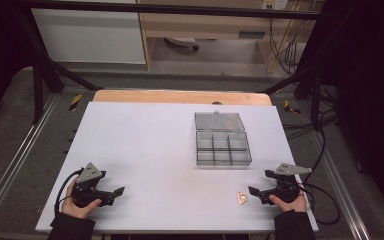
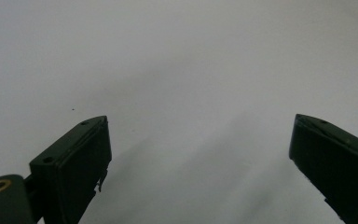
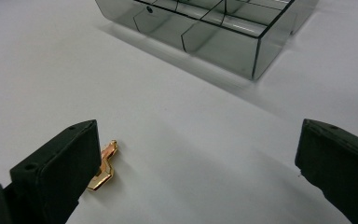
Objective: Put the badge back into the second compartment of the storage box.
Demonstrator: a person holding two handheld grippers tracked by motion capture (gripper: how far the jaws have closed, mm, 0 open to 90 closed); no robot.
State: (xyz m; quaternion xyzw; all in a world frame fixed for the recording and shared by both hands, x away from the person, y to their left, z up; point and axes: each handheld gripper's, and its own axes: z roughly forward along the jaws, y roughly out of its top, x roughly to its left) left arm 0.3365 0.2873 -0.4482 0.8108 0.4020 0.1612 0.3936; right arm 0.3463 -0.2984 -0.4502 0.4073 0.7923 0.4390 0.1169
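A small gold-coloured metal piece [image 1: 241,197] lies on the white table near its front edge. My right gripper [image 1: 254,190] rests just to its right, open, with nothing between its jaws. In the right gripper view the gold piece [image 3: 104,165] lies beside the left jaw, partly hidden behind it, and the right gripper [image 3: 198,163] stands wide open. A clear grey compartment box [image 1: 223,148] with its lid folded back sits beyond, and the box [image 3: 214,28] appears empty. My left gripper [image 1: 120,191] rests at the front left, open; the left gripper [image 2: 200,154] has bare table between its jaws.
The white table top [image 1: 145,150] lies on a wooden board inside a black frame. Cables [image 1: 325,200] trail off the right side. Beyond the table are a cabinet and a floor with more cables.
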